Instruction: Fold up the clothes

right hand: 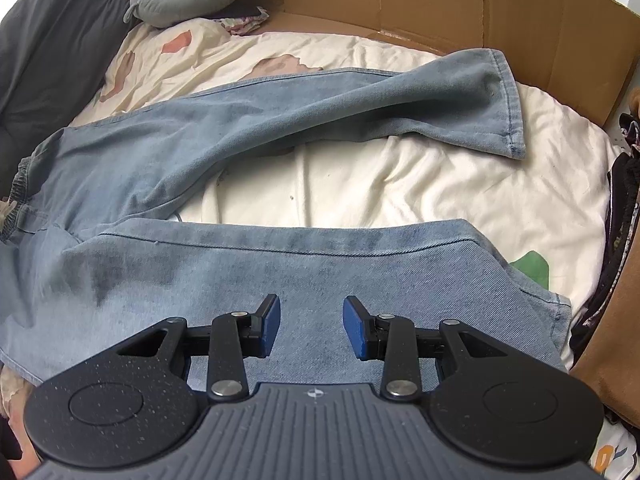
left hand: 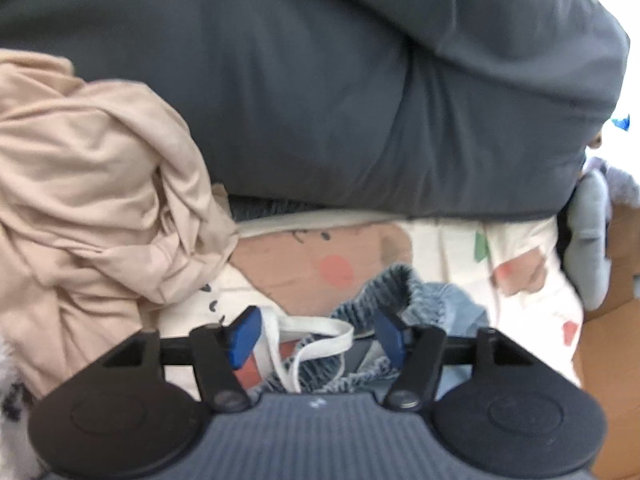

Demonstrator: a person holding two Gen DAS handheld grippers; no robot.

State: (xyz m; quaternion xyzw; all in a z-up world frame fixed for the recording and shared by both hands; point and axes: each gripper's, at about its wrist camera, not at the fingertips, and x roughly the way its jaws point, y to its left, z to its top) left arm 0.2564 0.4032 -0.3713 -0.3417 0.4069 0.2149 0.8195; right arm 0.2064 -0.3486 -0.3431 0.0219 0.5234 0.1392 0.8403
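The jeans point(right hand: 248, 128) lie spread on the bed sheet point(right hand: 400, 184), legs apart for folding, with the left gripper point(left hand: 316, 336) open over the waistband point(left hand: 384, 288) and the right gripper point(right hand: 312, 328) open above the near leg.

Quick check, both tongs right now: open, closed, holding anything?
Left tongs: open; jeans waistband and white drawstring lie between the pads, not pinched.
Right tongs: open, holding nothing, over the jeans leg.
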